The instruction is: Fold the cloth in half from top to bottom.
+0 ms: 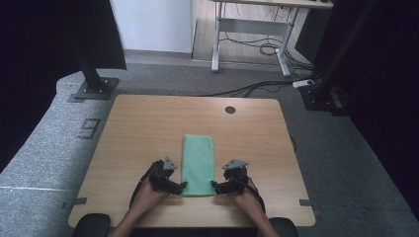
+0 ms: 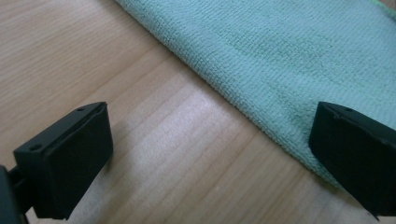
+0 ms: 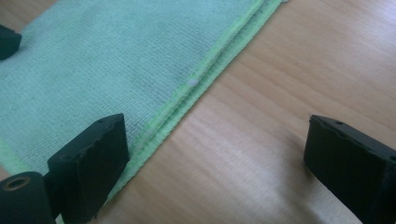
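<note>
Green cloth (image 1: pixel 198 165), lt wood table (image 1: pixel 148 128).

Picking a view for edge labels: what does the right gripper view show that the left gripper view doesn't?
Right gripper view alone: the cloth's stacked, bright-green stitched edges with a small white speck on the seam, and the tip of the other gripper at the far left. Left gripper view alone: the cloth's rounded folded side, without stitching. Both: one jaw over green cloth, the other over bare wooden table, jaws wide apart.

Left tool (image 1: pixel 182 186) jaws wide apart; right tool (image 1: pixel 215 186) likewise, seemingly low.
</note>
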### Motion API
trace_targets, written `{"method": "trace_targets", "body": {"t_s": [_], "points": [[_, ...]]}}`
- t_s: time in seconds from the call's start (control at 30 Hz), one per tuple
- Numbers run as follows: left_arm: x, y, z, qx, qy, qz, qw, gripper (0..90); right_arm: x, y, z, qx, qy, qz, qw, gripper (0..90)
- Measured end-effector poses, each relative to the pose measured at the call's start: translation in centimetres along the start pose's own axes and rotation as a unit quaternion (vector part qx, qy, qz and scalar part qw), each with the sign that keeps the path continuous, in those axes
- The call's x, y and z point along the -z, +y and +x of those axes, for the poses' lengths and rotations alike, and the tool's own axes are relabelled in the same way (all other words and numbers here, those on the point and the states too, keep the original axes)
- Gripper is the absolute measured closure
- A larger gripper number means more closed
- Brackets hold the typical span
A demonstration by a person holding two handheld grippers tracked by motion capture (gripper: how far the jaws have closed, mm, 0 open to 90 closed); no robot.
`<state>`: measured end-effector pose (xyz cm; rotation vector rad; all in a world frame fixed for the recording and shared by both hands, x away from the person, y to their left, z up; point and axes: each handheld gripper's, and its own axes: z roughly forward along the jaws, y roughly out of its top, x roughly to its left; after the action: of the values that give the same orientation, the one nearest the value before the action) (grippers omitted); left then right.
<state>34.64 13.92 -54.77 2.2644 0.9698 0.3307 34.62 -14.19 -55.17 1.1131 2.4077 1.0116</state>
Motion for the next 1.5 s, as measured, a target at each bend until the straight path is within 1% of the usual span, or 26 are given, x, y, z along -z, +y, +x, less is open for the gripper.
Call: {"method": "trace_targets", "body": {"t_s": [0.23, 0.43, 0.5, 0.57, 0.6, 0.63, 0.7, 0.73, 0.77, 0.8, 0.9, 0.97, 1.0, 1.03, 1.13, 1.2, 1.23, 1.33, 1.43, 1.5], "points": [[0.5, -0.6, -0.5, -0.002, -0.001, 0.000, 1.0000, 0.0, 0.7, -0.7, 1.0, 0.006, 0.006, 0.001, 1.0000, 8.2], [1.2, -1.6, -1.4, -0.001, -0.002, -0.005, 1.0000, 0.0, 1.4, -1.4, 1.9, 0.009, 0.011, -0.002, 0.9999, 8.4], [1.5, -1.9, -1.8, -0.002, -0.003, -0.003, 1.0000, 0.0, 1.6, -1.7, 2.2, 0.012, 0.012, -0.003, 0.9999, 8.4], [1.8, -1.9, -1.9, -0.005, -0.009, 0.002, 0.9999, 0.0, 1.8, -2.0, 2.5, 0.011, 0.012, -0.004, 0.9999, 8.4], [1.9, -1.7, -1.9, -0.009, -0.009, 0.003, 0.9999, 0.0, 1.9, -2.0, 2.6, 0.012, 0.012, -0.004, 0.9998, 8.4], [2.1, -1.4, -1.7, -0.008, -0.001, -0.003, 1.0000, 0.0, 1.9, -2.1, 2.6, 0.011, 0.012, -0.005, 0.9999, 8.5], [2.6, -0.6, -0.9, 0.006, 0.004, -0.021, 0.9998, 0.0, 1.9, -2.1, 2.8, 0.008, 0.009, -0.005, 0.9999, 8.4], [2.7, -0.2, -0.5, 0.014, 0.001, -0.031, 0.9994, 0.0, 1.9, -2.1, 2.7, 0.009, 0.010, -0.005, 0.9999, 8.2], [2.8, 0.1, -0.1, 0.018, 0.000, -0.038, 0.9991, 0.0, 1.9, -2.1, 2.7, 0.010, 0.011, -0.004, 0.9999, 7.9], [2.8, 0.7, 0.4, 0.022, 0.004, -0.043, 0.9988, 0.0, 1.9, -2.1, 2.7, 0.010, 0.011, -0.003, 0.9999, 7.6], [2.0, 1.7, 1.2, 0.022, 0.012, -0.042, 0.9988, 0.0, 1.9, -2.1, 2.6, 0.011, 0.011, -0.003, 0.9999, 7.4], [1.4, 2.0, 1.5, 0.025, 0.015, -0.041, 0.9987, 0.0, 1.8, -2.0, 2.6, 0.011, 0.011, -0.002, 0.9999, 7.3], [0.9, 2.0, 1.7, 0.031, 0.015, -0.039, 0.9987, 0.0, 1.8, -2.0, 2.6, 0.012, 0.011, -0.002, 0.9999, 7.2], [0.5, 2.0, 1.8, 0.034, 0.014, -0.036, 0.9987, 0.0, 1.8, -2.0, 2.6, 0.013, 0.012, -0.002, 0.9998, 7.0], [-0.5, 1.4, 1.9, 0.030, 0.025, -0.019, 0.9991, 0.0, 1.8, -1.9, 2.5, 0.015, 0.014, 0.000, 0.9998, 6.5], [-1.0, 1.1, 2.0, 0.033, 0.025, -0.015, 0.9990, 0.0, 1.8, -1.9, 2.5, 0.015, 0.015, 0.001, 0.9998, 6.2], [-1.1, 1.1, 2.1, 0.034, 0.025, -0.014, 0.9990, 0.0, 1.7, -1.9, 2.5, 0.015, 0.016, 0.001, 0.9998, 6.2], [-1.1, 1.1, 1.9, 0.025, 0.031, -0.014, 0.9991, 0.0, 1.7, -1.9, 2.5, 0.016, 0.017, 0.001, 0.9997, 6.2], [-1.1, 1.1, 2.1, 0.029, 0.026, -0.010, 0.9992, 0.0, 1.7, -1.8, 2.4, 0.019, 0.020, 0.005, 0.9996, 7.6], [-1.1, 1.1, 2.1, 0.029, 0.027, -0.010, 0.9992, 0.0, 1.8, -1.4, 2.2, 0.021, 0.032, 0.013, 0.9992, 8.3]]}}
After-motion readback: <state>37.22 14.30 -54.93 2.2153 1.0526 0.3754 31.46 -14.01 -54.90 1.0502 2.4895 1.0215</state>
